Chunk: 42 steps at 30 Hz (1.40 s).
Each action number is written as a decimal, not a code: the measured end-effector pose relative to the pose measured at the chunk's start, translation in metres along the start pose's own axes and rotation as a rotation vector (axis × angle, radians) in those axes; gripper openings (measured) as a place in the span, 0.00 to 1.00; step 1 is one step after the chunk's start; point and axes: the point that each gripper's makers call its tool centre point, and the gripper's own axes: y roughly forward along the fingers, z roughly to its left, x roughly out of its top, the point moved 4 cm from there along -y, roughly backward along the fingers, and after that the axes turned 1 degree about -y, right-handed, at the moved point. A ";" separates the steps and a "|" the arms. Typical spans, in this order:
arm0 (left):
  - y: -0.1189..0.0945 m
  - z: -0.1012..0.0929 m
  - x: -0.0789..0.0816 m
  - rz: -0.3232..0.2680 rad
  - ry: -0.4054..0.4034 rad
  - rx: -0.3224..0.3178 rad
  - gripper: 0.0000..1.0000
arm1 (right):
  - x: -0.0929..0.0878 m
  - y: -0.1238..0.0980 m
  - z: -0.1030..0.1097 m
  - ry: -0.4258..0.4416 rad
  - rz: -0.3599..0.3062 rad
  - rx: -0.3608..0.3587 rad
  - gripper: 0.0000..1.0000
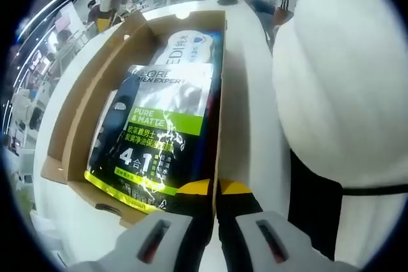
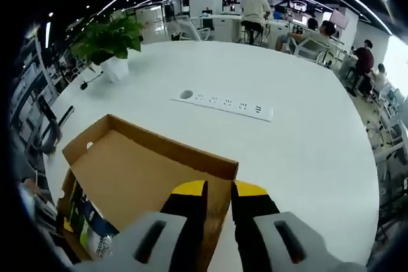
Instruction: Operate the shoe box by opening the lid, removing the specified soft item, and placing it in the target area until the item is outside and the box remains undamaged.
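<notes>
Lid open, soft pack not yet removed.

The shoe box (image 1: 64,151) sits on the white table (image 2: 299,138) with its lid (image 2: 137,173) raised. The soft pack (image 1: 156,132) lies flat inside the box. The left gripper (image 1: 215,189) pinches the box's side wall with narrowly set jaws; the right gripper (image 2: 218,189) clamps the lid's edge, holding it up. Judged remaining: grasping the pack, lifting it out, and placing it in the target area.

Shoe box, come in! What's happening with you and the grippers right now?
Left gripper pinching box wall. Right gripper gripping raised lid. Box open, soft packet inside, not out. Nothing blocking.
</notes>
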 end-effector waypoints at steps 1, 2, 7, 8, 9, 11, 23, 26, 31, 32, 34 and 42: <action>0.000 0.000 0.000 0.000 0.000 0.000 0.01 | 0.000 -0.001 0.001 0.001 -0.005 0.004 0.16; 0.000 0.000 0.000 0.000 0.000 0.001 0.01 | 0.001 -0.007 0.003 0.011 -0.025 0.015 0.17; 0.000 0.000 0.000 0.000 -0.001 0.002 0.01 | 0.000 -0.027 0.006 0.022 -0.079 0.034 0.20; 0.000 0.000 0.000 0.000 -0.001 0.002 0.01 | -0.001 -0.033 0.008 0.029 -0.104 0.048 0.20; 0.000 0.000 0.000 0.000 -0.001 0.002 0.01 | -0.001 -0.036 0.011 0.055 -0.129 0.067 0.20; 0.000 0.000 0.000 0.001 -0.001 0.003 0.01 | 0.003 -0.048 0.026 0.115 -0.225 0.189 0.23; 0.000 0.000 0.001 -0.001 0.001 0.001 0.02 | -0.007 -0.094 0.035 0.129 -0.280 0.271 0.35; 0.000 0.000 0.001 -0.002 0.003 0.000 0.02 | -0.014 -0.099 0.038 0.143 -0.250 0.316 0.38; 0.000 0.000 0.000 -0.003 0.009 -0.003 0.01 | -0.026 -0.111 0.047 0.174 -0.261 0.340 0.37; 0.001 0.000 0.000 -0.002 0.008 -0.004 0.01 | -0.027 -0.112 0.048 0.176 -0.267 0.347 0.36; 0.001 0.000 0.001 -0.001 0.006 -0.006 0.01 | -0.028 -0.114 0.051 0.186 -0.271 0.354 0.37; 0.001 0.000 0.001 -0.001 0.007 -0.003 0.01 | -0.033 -0.120 0.053 0.488 -0.327 0.481 0.38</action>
